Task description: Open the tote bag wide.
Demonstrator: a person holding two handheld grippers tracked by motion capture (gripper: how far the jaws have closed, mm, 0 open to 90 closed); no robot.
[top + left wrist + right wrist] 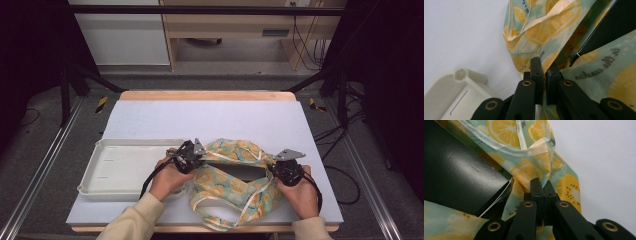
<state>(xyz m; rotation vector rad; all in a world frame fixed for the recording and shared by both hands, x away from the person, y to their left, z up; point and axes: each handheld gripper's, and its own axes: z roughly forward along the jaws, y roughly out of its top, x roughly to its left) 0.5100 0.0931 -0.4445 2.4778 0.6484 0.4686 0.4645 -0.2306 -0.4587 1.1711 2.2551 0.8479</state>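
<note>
**Both tongs clamped on the rim of the lemon-print bag**

From the high view we see the lemon-print bag (232,182) lying on the white surface (210,117) near the front edge, its mouth held apart between the two hands. The left tongs (196,156) grip the bag's left rim, the right tongs (278,169) its right rim. A white tray (125,170) sits just beside the bag on the left. The jaw tips themselves are too small for us to make out here, and the bag's handles trail toward the front edge.

In the left gripper view we see the left tongs (543,72) pinched narrow on a fold of the bag (544,27). A dark flat thing (604,32) shows inside the mouth, cut off by the frame; we cannot tell what it is. A corner of the tray (461,82) lies at lower left.

In the right gripper view the right tongs (543,188) are closed tight on the bag's hem (534,167). The dark flat thing (461,180) reaches out of the frame at left, its lower edge hidden under fabric.
</note>
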